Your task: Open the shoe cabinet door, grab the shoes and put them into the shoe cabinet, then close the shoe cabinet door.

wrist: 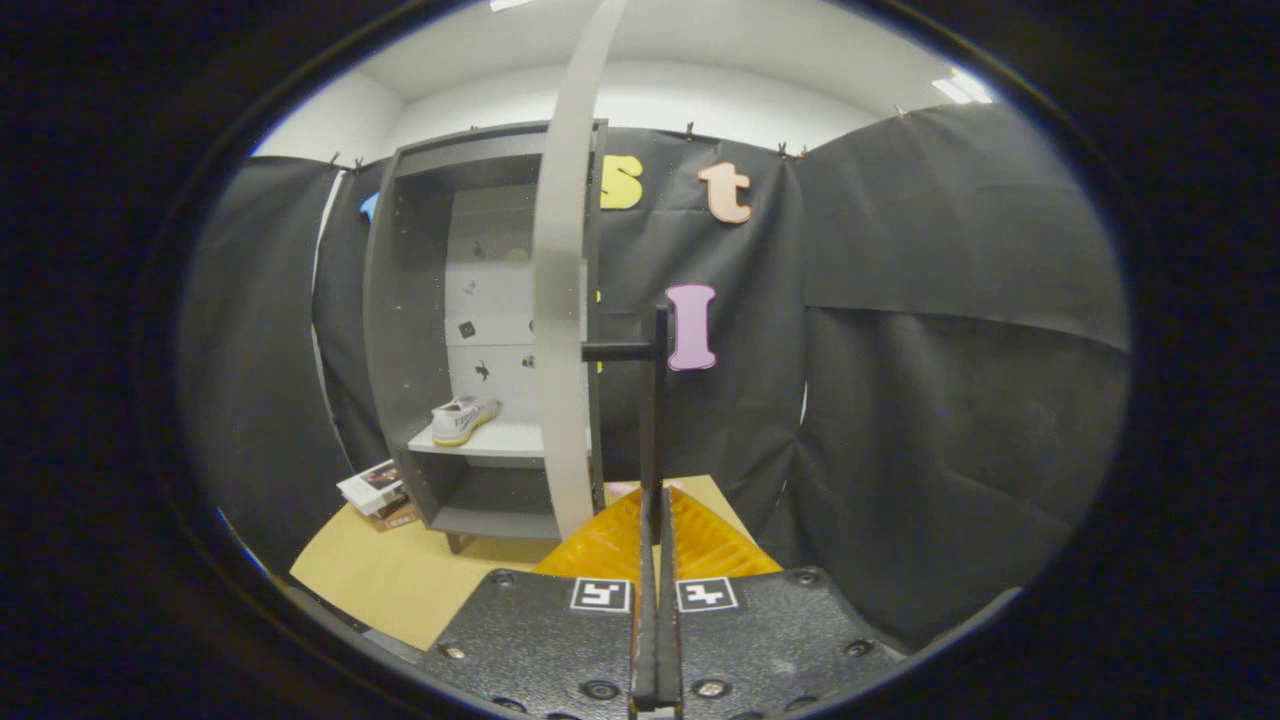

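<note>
**Claw clamped on door handle; door ajar, one shoe shelved**

The claw is clenched on the thin black bar of the door handle, which rises between the two fingers. Both press against the bar, with almost no gap showing between them. The lower end of the bar is lost between the fingers and the gripper body, so its bottom mount cannot be made out.

A short black stub joins the handle to the cabinet door. The door is seen nearly edge-on as a pale curved strip just left of the handle, standing open from the shoe cabinet. Its top runs out of sight overhead, and it covers the right part of the cabinet interior.

Inside the cabinet, left of the door, a white shoe with a yellowish sole rests on the middle shelf. Whether a second shoe lies behind the door cannot be told. Small dark marks on the cabinet's back panel are too small to identify. The lower compartment is in shadow.

Left of the cabinet's foot, a stack of books or boxes lies on the tan floor mat; its print is unreadable.
</note>
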`<state>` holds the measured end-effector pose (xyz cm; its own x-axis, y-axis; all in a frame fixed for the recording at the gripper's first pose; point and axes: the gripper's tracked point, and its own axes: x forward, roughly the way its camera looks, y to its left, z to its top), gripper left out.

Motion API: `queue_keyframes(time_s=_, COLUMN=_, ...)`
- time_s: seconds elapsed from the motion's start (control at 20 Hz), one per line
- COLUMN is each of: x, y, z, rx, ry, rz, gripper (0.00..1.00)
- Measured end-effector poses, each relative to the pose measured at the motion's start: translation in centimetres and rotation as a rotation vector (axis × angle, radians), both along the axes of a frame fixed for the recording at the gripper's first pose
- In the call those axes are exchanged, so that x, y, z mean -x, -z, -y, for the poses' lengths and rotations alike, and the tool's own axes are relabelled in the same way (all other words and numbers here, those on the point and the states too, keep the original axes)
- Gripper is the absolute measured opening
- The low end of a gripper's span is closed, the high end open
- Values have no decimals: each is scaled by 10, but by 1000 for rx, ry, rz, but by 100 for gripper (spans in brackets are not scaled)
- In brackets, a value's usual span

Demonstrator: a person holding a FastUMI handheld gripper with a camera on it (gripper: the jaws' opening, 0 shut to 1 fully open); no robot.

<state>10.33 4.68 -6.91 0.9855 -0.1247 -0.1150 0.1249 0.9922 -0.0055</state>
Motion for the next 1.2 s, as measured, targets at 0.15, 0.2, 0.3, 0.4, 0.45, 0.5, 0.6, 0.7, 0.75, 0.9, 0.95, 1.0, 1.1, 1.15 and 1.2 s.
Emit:
queue_keyframes(time_s=0.15, x=10, y=4, z=11, rx=57, ry=30, rz=-30, gripper=4)
queue_keyframes(time_s=0.2, x=15, y=4, z=14, rx=78, ry=33, rz=-37, gripper=4)
queue_keyframes(time_s=0.3, x=19, y=8, z=9, rx=107, ry=-13, rz=-59, gripper=23)
queue_keyframes(time_s=0.4, x=23, y=14, z=4, rx=139, ry=-71, rz=-98, gripper=55)
queue_keyframes(time_s=0.45, x=24, y=21, z=4, rx=148, ry=-84, rz=-113, gripper=71)
queue_keyframes(time_s=0.5, x=26, y=21, z=4, rx=157, ry=-82, rz=-122, gripper=87)
queue_keyframes(time_s=0.6, x=30, y=27, z=-1, rx=151, ry=-99, rz=-156, gripper=100)
queue_keyframes(time_s=0.7, x=36, y=39, z=-19, rx=108, ry=-151, rz=-193, gripper=100)
queue_keyframes(time_s=0.75, x=35, y=44, z=-28, rx=85, ry=-174, rz=-212, gripper=100)
queue_keyframes(time_s=0.9, x=38, y=62, z=-51, rx=-1, ry=-215, rz=-264, gripper=100)
queue_keyframes(time_s=0.95, x=39, y=68, z=-57, rx=-18, ry=-227, rz=-286, gripper=100)
queue_keyframes(time_s=1.0, x=38, y=72, z=-62, rx=-24, ry=-237, rz=-300, gripper=100)
queue_keyframes(time_s=1.1, x=36, y=80, z=-68, rx=-17, ry=-258, rz=-323, gripper=100)
queue_keyframes(time_s=1.15, x=35, y=84, z=-70, rx=-2, ry=-272, rz=-332, gripper=100)
queue_keyframes(time_s=1.2, x=32, y=89, z=-72, rx=17, ry=-285, rz=-335, gripper=100)
